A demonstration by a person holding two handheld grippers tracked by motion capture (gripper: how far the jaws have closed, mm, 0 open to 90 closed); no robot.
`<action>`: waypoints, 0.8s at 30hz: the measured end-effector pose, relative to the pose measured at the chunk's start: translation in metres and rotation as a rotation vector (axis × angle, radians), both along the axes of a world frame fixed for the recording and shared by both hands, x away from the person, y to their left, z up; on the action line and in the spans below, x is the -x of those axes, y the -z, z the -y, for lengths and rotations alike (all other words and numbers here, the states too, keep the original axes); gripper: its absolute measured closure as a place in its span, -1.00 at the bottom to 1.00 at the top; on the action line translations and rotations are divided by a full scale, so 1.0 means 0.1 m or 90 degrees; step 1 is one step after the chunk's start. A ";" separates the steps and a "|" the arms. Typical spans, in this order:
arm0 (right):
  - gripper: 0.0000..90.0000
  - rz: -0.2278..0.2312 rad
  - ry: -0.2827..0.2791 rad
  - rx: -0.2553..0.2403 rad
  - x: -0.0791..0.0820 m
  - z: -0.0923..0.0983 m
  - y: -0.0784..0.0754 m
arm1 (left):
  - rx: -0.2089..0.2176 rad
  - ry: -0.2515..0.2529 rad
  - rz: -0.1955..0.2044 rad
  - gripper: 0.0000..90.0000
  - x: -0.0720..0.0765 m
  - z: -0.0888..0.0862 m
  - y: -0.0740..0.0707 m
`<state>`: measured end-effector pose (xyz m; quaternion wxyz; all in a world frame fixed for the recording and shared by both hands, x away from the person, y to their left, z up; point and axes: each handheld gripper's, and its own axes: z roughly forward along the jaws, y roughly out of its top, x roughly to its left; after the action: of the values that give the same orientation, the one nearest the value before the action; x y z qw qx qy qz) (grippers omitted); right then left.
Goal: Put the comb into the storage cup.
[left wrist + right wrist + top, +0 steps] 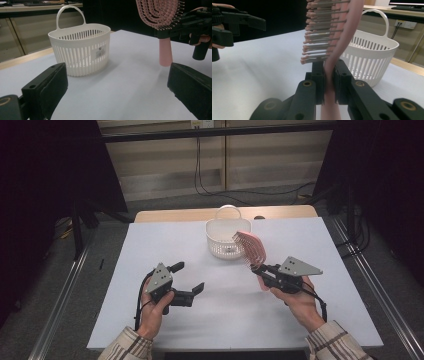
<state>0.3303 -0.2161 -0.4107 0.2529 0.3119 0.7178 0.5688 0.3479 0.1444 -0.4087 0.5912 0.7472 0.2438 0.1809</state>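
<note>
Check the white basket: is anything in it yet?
Empty as far as visible: the basket shows bare slats; the pink hairbrush sits outside, clamped in the right tool.

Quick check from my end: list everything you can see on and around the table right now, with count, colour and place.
basket: one, white, slatted with a loop handle, standing at the far middle of the table.
hairbrush: one, pink, held off the table just right of the basket, bristle head uppermost.
table: one, white top with a wooden strip along the far edge.
cables: several, black, on the floor behind the table.
left gripper: one, black, jaws open, near left of the table, nothing between them.
right gripper: one, black, shut on the hairbrush at the neck above its handle.
hands: two, plaid sleeves, at the near edge.
</note>
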 end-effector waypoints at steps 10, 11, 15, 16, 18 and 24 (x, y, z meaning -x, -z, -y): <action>0.81 -0.007 -0.056 -0.051 -0.01 -0.02 0.01 | 0.023 0.002 0.009 -0.94 0.02 -0.05 -0.11; 0.81 -0.008 -0.064 -0.056 -0.01 -0.02 0.01 | 0.033 0.003 0.009 -0.95 0.03 -0.04 -0.12; 0.81 -0.007 -0.096 -0.071 0.00 -0.05 0.01 | 0.025 0.011 0.019 -0.96 0.04 0.00 -0.18; 0.81 -0.011 -0.101 -0.074 0.00 -0.06 0.01 | 0.028 0.015 0.021 -0.96 0.04 0.02 -0.18; 0.81 -0.017 -0.111 -0.081 0.00 -0.08 0.02 | 0.029 0.017 0.028 -0.97 0.06 0.05 -0.20; 0.81 -0.018 -0.136 -0.086 0.00 -0.11 0.03 | 0.038 0.028 0.036 -0.97 0.08 0.15 -0.26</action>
<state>0.3299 -0.2051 -0.4136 0.1589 0.2579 0.7103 0.6354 0.3401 0.1298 -0.3828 0.6240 0.7288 0.2156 0.1814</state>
